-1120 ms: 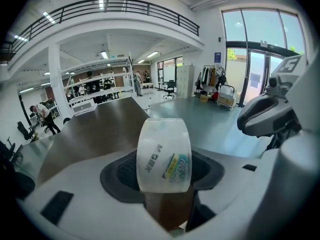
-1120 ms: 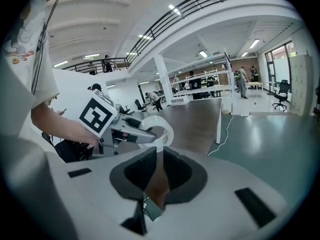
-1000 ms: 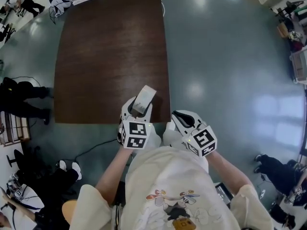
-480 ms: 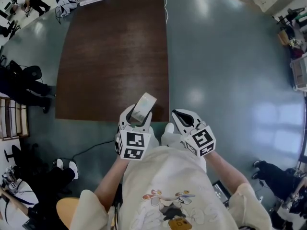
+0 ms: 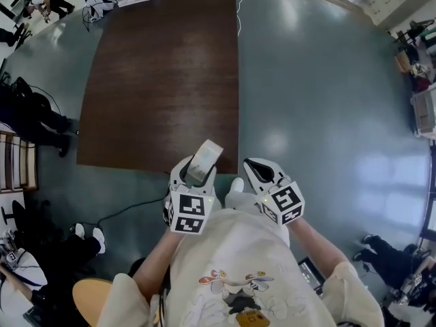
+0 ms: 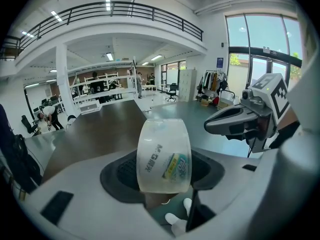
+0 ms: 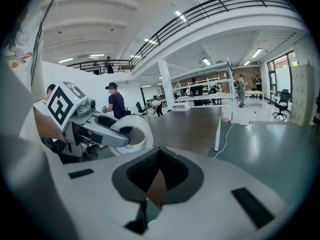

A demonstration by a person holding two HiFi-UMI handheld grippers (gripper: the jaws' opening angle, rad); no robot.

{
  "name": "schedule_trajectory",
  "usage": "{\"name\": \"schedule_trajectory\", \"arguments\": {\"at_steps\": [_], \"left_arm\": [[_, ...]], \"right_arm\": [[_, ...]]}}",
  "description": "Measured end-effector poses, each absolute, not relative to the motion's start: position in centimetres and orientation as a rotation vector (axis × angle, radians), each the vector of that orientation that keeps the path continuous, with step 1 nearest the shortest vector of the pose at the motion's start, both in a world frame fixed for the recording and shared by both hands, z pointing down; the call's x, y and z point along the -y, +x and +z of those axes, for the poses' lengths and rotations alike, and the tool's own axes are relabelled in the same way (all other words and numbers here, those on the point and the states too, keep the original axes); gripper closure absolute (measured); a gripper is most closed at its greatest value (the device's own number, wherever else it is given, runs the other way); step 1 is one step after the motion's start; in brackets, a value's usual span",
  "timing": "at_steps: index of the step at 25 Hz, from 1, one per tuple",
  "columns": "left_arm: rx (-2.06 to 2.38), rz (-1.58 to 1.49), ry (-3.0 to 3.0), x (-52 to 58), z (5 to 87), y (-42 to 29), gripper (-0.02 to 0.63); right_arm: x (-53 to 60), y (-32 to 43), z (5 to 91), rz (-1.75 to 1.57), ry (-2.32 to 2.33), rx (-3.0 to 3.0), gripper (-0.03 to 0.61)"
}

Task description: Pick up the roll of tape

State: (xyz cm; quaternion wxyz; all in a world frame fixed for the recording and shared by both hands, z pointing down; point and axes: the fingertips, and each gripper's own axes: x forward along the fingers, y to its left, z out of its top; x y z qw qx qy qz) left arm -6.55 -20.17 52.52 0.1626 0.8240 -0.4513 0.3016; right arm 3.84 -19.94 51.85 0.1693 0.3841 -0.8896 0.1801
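Now, clear glossy roll of tape (image 6: 164, 154), clamped in left gripper (image 5: 195, 172)

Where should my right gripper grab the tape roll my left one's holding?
Probably pinch the free far rim of the clear plastic tape roll, past the left gripper clamping its flat faces. Come from the right, one jaw through the open core, which faces the shut right gripper.
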Motion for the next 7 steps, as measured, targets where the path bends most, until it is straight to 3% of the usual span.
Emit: {"name": "schedule_trajectory", "arguments": {"at_steps": [7], "left_arm": [[1.287, 0.858, 2.358, 18.8, 51.5, -5.9, 0.382]], "right_arm": [[18.4, 4.5, 50.9, 0.515, 1.086, 2.524, 0.572]]}}
